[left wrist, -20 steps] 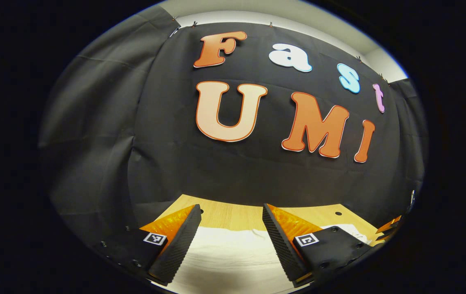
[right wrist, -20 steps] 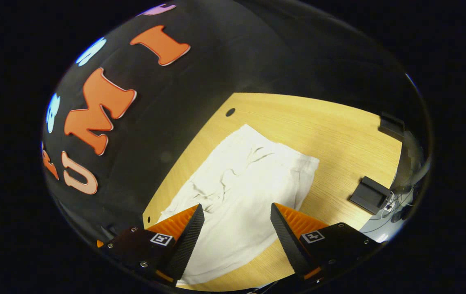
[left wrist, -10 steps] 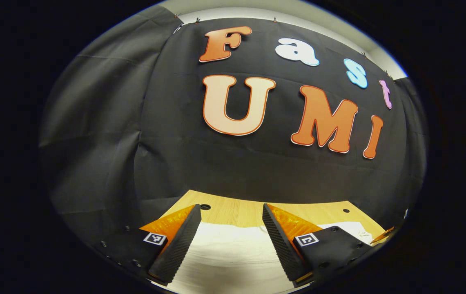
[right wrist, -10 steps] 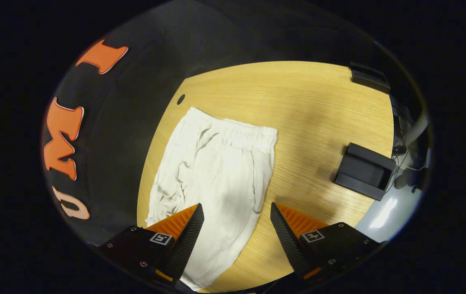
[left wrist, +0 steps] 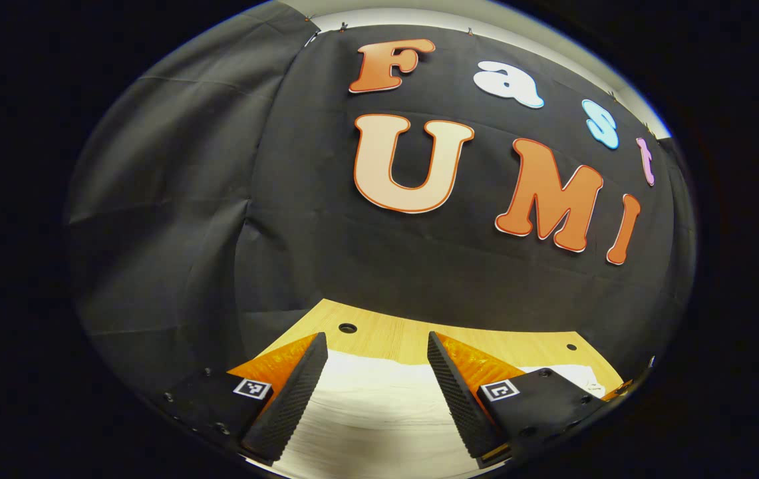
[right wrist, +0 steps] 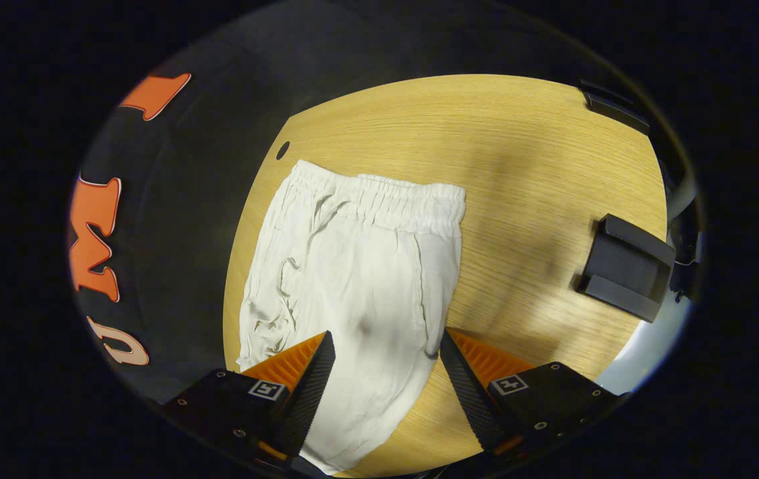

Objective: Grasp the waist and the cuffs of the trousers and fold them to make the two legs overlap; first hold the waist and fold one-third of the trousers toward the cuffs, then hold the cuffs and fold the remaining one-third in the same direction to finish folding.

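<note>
The right hand-held gripper [right wrist: 382, 362] has swung squarely over the white trousers [right wrist: 359, 279], which lie flat on the wooden counter [right wrist: 525, 166], elastic waist [right wrist: 386, 196] farthest from it. Its fingers stand apart above the cloth. The left hand-held gripper [left wrist: 376, 362], also apart, hangs over the fabric's other end.

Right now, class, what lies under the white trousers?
The white trousers lie flat on the wooden table, whose bare top surrounds them. Whatever sits directly beneath the cloth is covered and cannot be seen.
</note>
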Tool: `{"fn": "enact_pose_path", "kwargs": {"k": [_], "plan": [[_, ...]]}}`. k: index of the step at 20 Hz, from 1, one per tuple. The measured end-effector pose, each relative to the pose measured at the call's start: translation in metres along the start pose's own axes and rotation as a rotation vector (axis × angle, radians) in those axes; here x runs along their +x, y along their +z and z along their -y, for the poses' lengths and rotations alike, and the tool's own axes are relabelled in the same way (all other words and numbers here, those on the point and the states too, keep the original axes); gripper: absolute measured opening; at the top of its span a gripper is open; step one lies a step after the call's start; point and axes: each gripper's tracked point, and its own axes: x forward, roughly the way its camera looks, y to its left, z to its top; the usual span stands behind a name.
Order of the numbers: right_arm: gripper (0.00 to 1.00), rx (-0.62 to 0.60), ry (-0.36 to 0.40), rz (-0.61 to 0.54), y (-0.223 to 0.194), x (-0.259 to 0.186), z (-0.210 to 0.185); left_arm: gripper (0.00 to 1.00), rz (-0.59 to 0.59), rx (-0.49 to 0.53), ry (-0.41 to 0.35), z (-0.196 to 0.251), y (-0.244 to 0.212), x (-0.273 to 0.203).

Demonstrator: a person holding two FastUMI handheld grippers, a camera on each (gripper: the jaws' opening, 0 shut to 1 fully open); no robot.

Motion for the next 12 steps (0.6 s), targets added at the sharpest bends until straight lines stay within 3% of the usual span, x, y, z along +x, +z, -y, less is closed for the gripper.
{"fn": "enact_pose_path", "kwargs": {"k": [5, 7, 8, 12], "plan": [[0.53, -0.022, -0.048, -0.032, -0.008, 0.015, 0.005, 0.98, -0.015, -0.036, 0.046, -0.019, -0.004, -0.005], [0.12, -0.033, -0.07, -0.036, -0.009, 0.016, 0.01, 0.98, -0.039, -0.064, 0.071, -0.028, -0.013, -0.007], [0.04, -0.044, -0.065, -0.04, -0.01, 0.016, 0.01, 0.98, -0.051, -0.077, 0.083, -0.034, -0.019, -0.01], [0.01, -0.084, -0.083, -0.052, -0.009, 0.014, 0.009, 0.98, -0.13, -0.153, 0.126, -0.056, -0.048, -0.029]]}}
